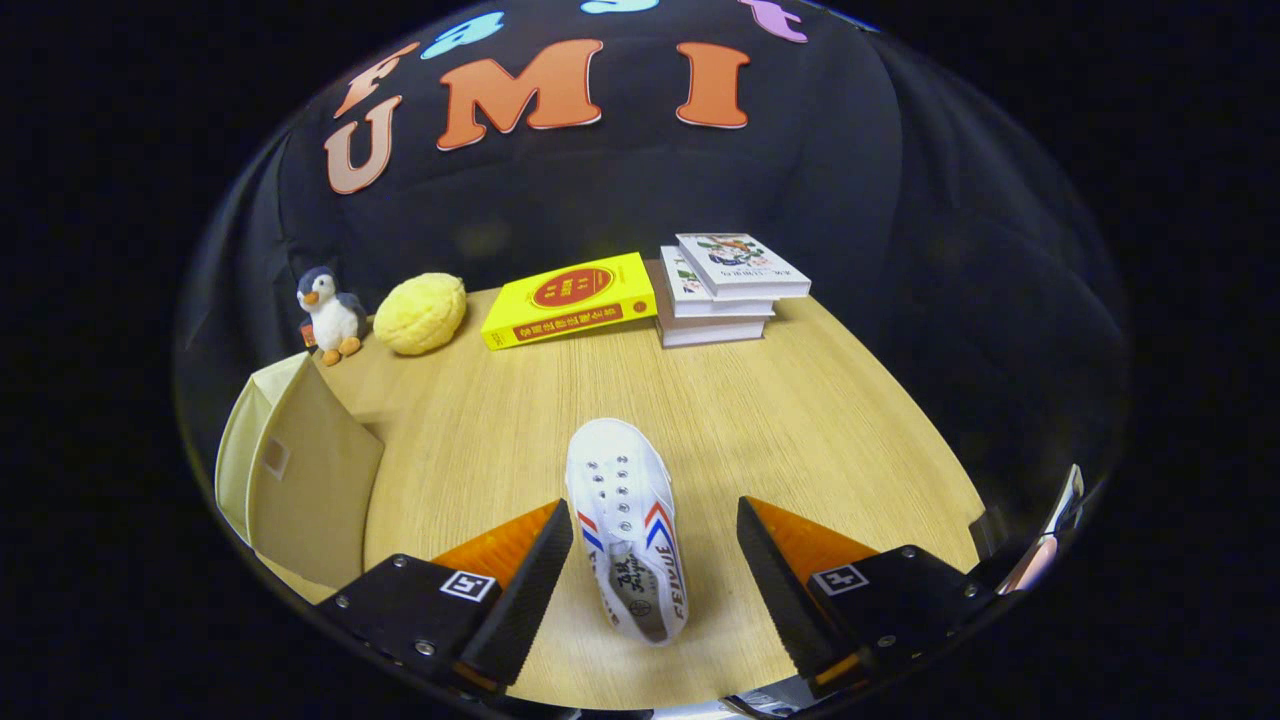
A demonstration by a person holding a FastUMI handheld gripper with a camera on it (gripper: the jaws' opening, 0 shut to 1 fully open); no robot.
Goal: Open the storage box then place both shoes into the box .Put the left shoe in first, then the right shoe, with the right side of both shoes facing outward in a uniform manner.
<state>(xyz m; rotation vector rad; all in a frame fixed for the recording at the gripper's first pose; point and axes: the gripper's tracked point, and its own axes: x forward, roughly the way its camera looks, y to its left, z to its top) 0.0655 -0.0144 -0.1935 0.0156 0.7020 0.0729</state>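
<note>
Gripper: we see the gripper (pixel 655 560) spread wide at the bottom of the frame, its two fingers (pixel 520 590) standing apart on either side of the shoe and touching nothing.
Shoe: we find a white canvas lace-less shoe with red and blue chevron stripes (pixel 625 520) lying on the table in the lower centre, between the fingers, toe pointing away from us and heel nearest the camera, its opening facing up.
Storage box: we see a cream fabric storage box (pixel 300 470) at the lower left, just left of the left finger; whether its front is open or closed we cannot tell.
Table: a light wooden tabletop (pixel 800 420) carries everything.
Far edge: across the upper part of the table we note a small grey and white plush penguin (pixel 328 312), a yellow round plush ball (pixel 421 313) beside it, a yellow flat box with red print (pixel 568 298), and a stack of white books (pixel 725 288).
</note>
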